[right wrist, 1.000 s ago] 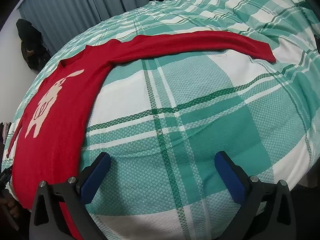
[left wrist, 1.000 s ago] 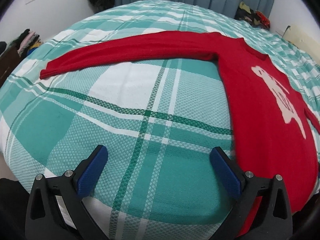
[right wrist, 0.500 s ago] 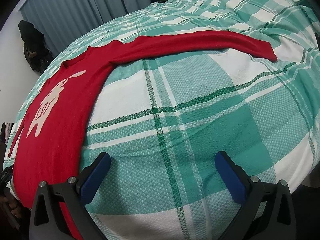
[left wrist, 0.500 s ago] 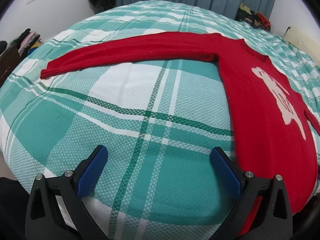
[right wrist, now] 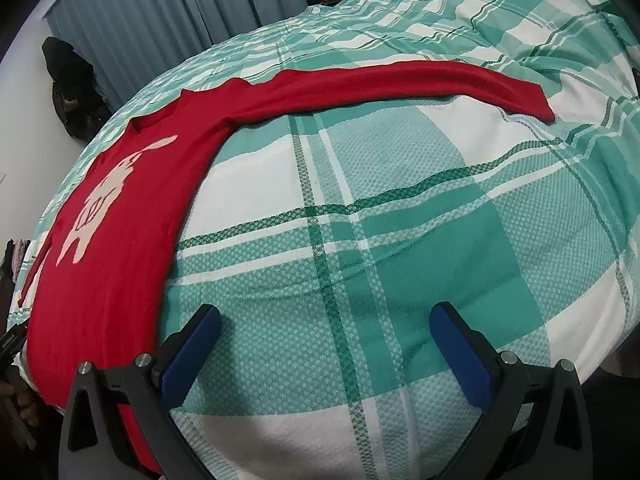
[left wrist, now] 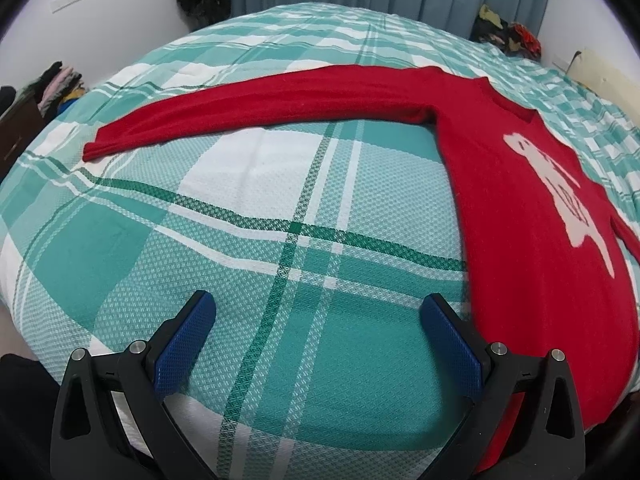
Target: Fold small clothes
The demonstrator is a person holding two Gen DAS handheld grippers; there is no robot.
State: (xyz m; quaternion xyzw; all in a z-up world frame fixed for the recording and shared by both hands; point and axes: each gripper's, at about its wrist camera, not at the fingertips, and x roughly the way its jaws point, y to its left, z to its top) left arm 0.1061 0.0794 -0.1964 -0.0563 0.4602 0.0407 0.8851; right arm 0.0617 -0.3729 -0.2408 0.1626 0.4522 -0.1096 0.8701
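Both my left fingers and right fingers gape wide, empty, over bare bed; red sweater seemingly lies flat between.

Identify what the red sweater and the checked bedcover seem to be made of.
Red sweater: probably fine knit, wool or acrylic; matte, slightly fuzzy surface, with a pale animal motif. Checked bedcover: likely woven cotton; a raised waffle-like texture shows, matte finish.

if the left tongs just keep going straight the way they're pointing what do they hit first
Most likely the plaid bedspread, bare between the open left tongs. Farther along that line lies the red sweater's sleeve. Depth is hard to judge through the fisheye.
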